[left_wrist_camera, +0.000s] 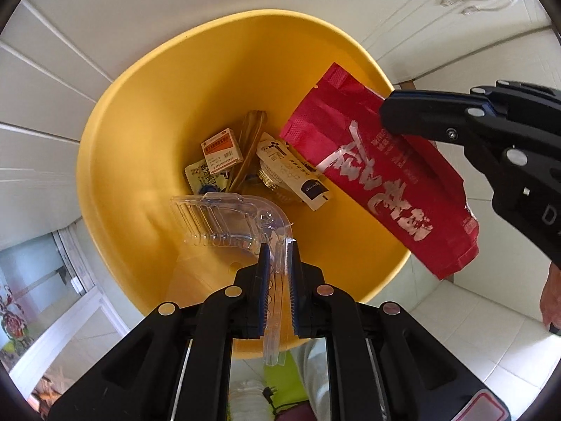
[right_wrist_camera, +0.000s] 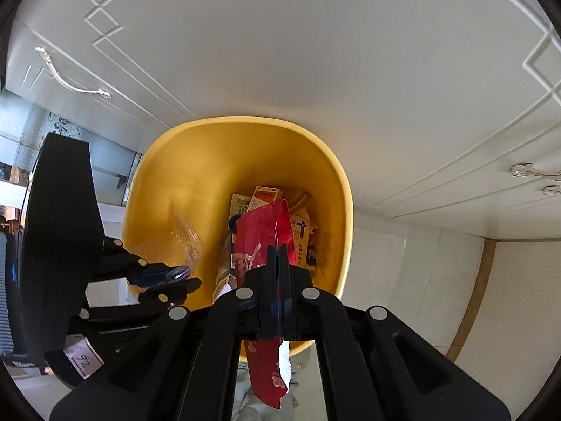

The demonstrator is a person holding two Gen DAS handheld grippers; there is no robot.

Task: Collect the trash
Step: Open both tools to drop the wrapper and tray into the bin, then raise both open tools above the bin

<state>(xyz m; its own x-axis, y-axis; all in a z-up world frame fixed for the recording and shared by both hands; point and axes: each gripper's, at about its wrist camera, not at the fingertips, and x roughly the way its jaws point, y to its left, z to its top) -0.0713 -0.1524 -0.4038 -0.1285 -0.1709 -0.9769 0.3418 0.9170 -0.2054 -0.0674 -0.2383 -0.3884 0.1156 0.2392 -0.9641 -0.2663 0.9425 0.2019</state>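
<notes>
A yellow trash bin sits below both grippers; it also shows in the right wrist view. My left gripper is shut on a clear plastic clamshell container and holds it over the bin's near side. My right gripper is shut on a red snack bag with white lettering, held over the bin's right side. In the right wrist view the red bag hangs over the bin's mouth. Several small boxes and wrappers lie at the bin's bottom.
White cabinet doors with metal handles stand right behind the bin. White floor tiles lie to the right. A glass door is at the left.
</notes>
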